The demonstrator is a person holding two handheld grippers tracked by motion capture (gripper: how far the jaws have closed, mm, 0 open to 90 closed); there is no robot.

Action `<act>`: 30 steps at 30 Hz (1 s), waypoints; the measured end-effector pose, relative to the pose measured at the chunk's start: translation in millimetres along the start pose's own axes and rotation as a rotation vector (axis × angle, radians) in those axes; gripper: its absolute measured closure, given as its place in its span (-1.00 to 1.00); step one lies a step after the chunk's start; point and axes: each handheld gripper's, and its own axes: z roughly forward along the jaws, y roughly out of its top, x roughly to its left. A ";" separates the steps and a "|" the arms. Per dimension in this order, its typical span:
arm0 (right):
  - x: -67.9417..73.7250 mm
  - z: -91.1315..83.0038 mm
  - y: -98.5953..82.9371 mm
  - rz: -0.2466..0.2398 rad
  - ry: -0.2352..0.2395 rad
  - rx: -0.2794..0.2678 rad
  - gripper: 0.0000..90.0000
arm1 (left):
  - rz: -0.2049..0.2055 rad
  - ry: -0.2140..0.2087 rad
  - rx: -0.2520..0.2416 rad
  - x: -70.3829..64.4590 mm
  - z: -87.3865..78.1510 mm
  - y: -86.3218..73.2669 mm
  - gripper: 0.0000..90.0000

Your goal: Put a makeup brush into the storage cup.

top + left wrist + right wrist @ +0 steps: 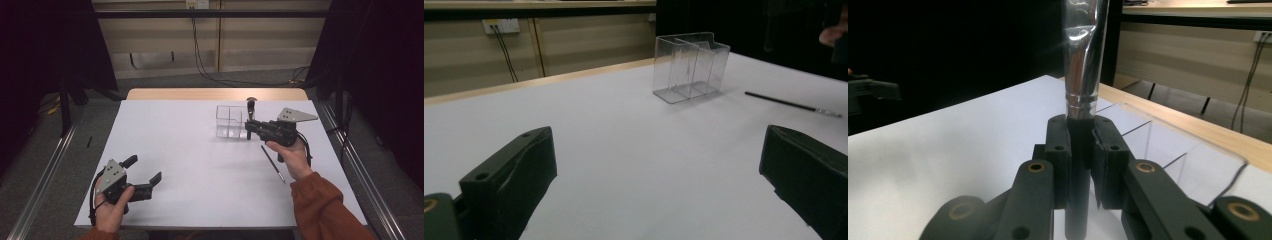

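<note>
White table with clear divided organizer and thin black brush on top.

left tool agape, right tool clamped

This looks like a lab or recording studio: a bare white worktop stands between black curtains, with metal floor rails alongside, loose cables and a wall socket on plain panelled walls.
</note>
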 end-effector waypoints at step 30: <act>-44.1 37.2 19.9 0.035 -0.170 0.003 0.78 | 0.004 -0.013 0.001 -3.3 1.2 1.5 -0.95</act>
